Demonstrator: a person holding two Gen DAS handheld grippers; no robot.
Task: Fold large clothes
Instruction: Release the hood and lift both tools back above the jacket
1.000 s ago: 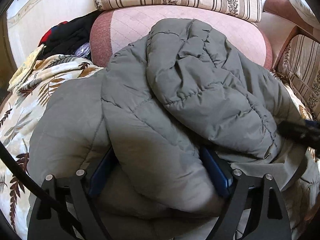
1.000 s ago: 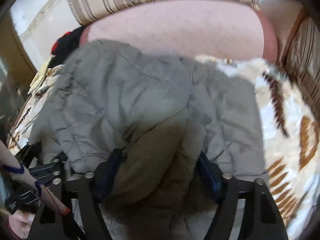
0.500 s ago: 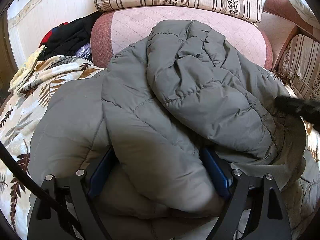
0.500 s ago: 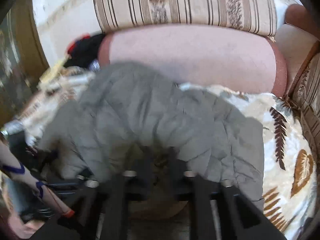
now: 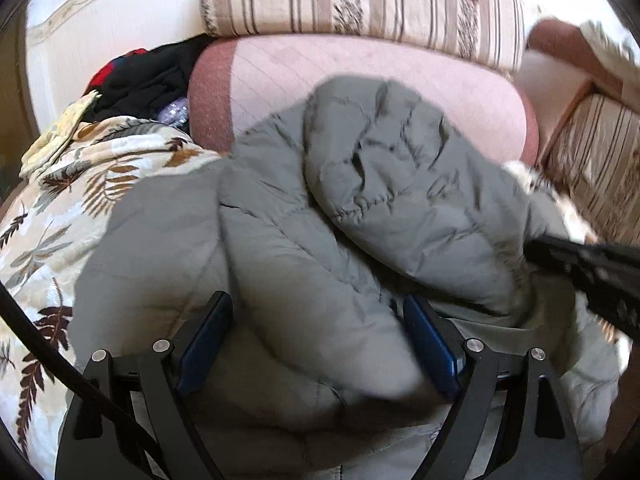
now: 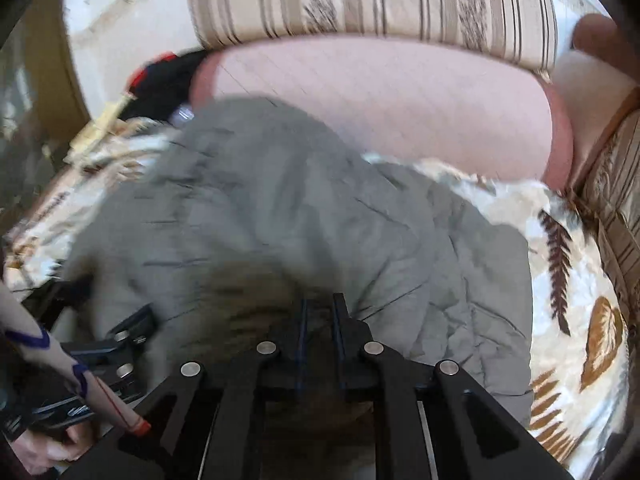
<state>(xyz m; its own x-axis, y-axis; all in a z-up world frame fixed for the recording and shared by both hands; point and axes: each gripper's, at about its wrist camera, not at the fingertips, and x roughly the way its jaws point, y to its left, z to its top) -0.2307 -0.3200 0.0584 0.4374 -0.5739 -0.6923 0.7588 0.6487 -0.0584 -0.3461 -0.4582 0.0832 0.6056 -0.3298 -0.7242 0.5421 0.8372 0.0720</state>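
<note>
A grey quilted puffer jacket (image 5: pixel 360 216) lies bunched on a leaf-print blanket (image 5: pixel 60 208), with one sleeve folded across its top. My left gripper (image 5: pixel 318 312) is open, with a thick roll of the jacket between its blue pads, near the jacket's front edge. My right gripper (image 6: pixel 320 308) is shut on a fold of the jacket (image 6: pixel 280 208) at its near edge. The right gripper also shows in the left wrist view (image 5: pixel 592 268) at the jacket's right side. The left gripper shows in the right wrist view (image 6: pixel 120 344) at the lower left.
A pink quilted cushion (image 5: pixel 360 80) and a striped back cushion (image 5: pixel 360 0) stand behind the jacket. Dark and red clothes (image 5: pixel 144 76) are piled at the back left. A striped sofa arm (image 6: pixel 616 184) stands on the right.
My right gripper has closed from wide open onto a fold of the jacket. The left gripper has stayed open around the jacket roll, with little movement.
</note>
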